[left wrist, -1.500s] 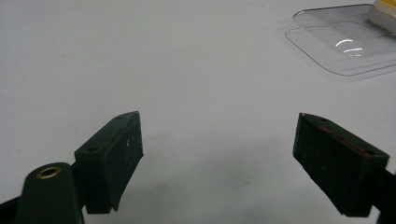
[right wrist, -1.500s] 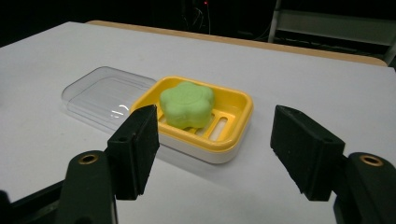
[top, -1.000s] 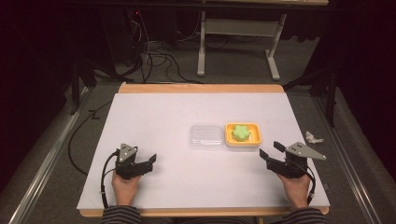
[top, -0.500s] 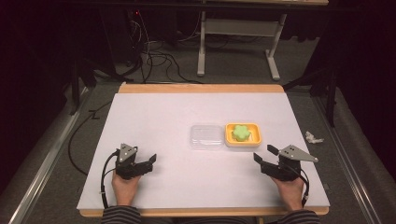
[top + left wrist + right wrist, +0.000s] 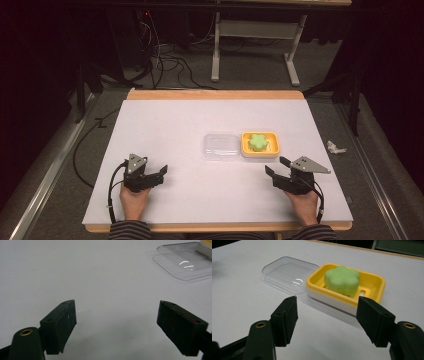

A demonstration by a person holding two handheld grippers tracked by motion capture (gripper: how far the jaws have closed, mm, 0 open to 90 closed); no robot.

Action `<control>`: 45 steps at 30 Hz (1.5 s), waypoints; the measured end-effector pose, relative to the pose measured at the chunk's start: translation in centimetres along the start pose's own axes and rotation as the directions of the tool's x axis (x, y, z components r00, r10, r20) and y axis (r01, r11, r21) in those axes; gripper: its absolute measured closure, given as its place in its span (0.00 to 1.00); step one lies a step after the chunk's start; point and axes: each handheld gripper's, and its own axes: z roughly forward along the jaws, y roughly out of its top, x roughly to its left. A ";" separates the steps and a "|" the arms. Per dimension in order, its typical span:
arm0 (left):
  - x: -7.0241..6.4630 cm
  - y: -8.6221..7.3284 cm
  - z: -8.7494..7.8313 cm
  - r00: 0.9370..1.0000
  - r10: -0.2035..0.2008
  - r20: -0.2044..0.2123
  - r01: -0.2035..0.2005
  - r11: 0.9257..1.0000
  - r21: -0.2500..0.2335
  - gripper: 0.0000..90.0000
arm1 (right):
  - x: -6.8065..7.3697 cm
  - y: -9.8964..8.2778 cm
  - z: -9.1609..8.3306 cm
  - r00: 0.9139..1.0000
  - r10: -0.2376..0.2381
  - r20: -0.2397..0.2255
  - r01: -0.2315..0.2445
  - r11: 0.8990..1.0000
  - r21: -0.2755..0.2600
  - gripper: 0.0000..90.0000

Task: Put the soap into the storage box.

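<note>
Green soap (image 5: 341,280) sits in the yellow dish (image 5: 372,282), mid-table beside the clear lid (image 5: 287,273). Your right tool (image 5: 327,315), jaws apart and empty (they've just been narrowing), could shove the dish sideways.

- You'll find no readable text, label, brand, no. or sign anywhere in these views.
- The green soap (image 5: 341,280), yellow dish (image 5: 372,281) & clear lid (image 5: 284,273) carry no lettering you can make out.
</note>
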 end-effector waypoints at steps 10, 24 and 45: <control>0.0 0.0 0.0 1.000 -0.001 0.002 0.001 1.000 0.001 0.18 | 0.6 -0.4 1.2 1.000 -0.013 -0.004 0.014 0.999 0.040 0.38; 0.0 0.0 0.0 1.000 0.004 0.005 -0.004 1.000 0.003 0.19 | 1.0 -0.8 3.1 0.999 -0.035 -0.001 0.034 0.994 0.101 0.39; 0.0 -0.1 0.0 1.000 0.009 0.004 -0.009 1.000 0.005 0.19 | 1.6 -1.0 5.1 0.998 -0.065 0.013 0.062 0.985 0.159 0.41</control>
